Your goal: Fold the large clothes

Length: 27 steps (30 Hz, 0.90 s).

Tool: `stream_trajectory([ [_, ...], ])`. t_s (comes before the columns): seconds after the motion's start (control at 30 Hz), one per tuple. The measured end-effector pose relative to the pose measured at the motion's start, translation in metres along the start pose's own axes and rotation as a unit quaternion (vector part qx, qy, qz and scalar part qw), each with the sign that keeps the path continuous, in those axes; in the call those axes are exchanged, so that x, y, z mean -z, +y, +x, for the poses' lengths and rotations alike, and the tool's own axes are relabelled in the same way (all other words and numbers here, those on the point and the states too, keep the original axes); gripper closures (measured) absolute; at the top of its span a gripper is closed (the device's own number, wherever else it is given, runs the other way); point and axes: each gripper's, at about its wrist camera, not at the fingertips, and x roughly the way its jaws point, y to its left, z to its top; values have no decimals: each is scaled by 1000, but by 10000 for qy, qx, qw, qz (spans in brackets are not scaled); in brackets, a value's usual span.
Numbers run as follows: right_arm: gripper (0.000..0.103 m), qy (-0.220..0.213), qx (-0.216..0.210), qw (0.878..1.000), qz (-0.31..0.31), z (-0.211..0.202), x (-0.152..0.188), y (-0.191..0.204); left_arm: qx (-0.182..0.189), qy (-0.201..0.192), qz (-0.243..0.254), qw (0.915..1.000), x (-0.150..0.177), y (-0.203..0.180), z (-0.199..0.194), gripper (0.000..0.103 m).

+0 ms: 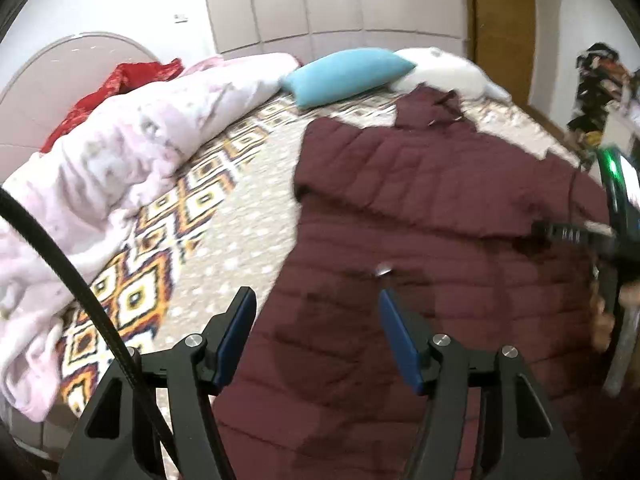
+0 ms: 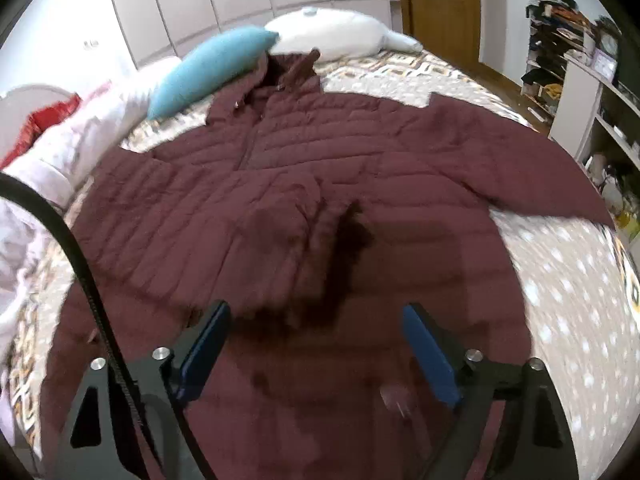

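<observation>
A maroon puffer jacket is spread on the bed, one sleeve folded in, the other outstretched; the left gripper and right gripper are held apart-jawed and empty.

The task item is a maroon quilted puffer jacket with horizontal stitched channels. It lies spread flat, front side up, on a patterned bedspread. The hood points toward the far end of the bed, next to a blue pillow. One sleeve extends outward to the right. The other sleeve is folded inward across the chest. The hem end is nearest the cameras.
</observation>
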Motion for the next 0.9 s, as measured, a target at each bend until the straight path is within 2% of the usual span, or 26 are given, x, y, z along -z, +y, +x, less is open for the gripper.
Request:
stream_trajectory([
  [0.1, 21, 201, 68, 9998, 25, 18, -9, 5, 27, 151, -66, 9999, 0, 4, 19, 40],
  [0.17, 22, 241, 44, 9997, 98, 21, -11, 2, 155, 188, -64, 9997, -6, 2, 34, 40],
  [0.23, 28, 241, 22, 9995, 189, 23, -12, -1, 318, 295, -28, 9991, -17, -6, 56, 40],
  [0.27, 40, 255, 26, 9994, 211, 25, -12, -3, 371, 345, -20, 9987, -23, -9, 65, 40],
  [0.3, 64, 290, -9, 9993, 220, 27, -13, -5, 375, 378, -25, 9986, -27, -13, 71, 40],
  [0.33, 76, 337, -87, 9992, 212, 29, -15, -6, 340, 387, -32, 9987, -34, -17, 79, 40],
  [0.4, 80, 374, -146, 9991, 116, 28, -22, -5, 325, 265, -43, 9991, -41, -22, 82, 40],
  [0.5, 82, -149, 101, 9997, -158, 7, -44, -5, 298, 43, -30, 9995, -52, -31, 85, 40],
  [0.6, 83, -294, 238, 9993, 50, 5, -60, -22, 259, -29, 42, 9997, -61, -41, 98, 40],
  [0.77, 84, 57, 349, 9987, 368, 39, -56, -49, 107, 180, 121, 9997, -65, -55, 133, 40],
  [0.9, 83, 108, 299, 9987, 409, 54, -50, -49, 18, 227, 172, 9996, -69, -60, 151, 40],
])
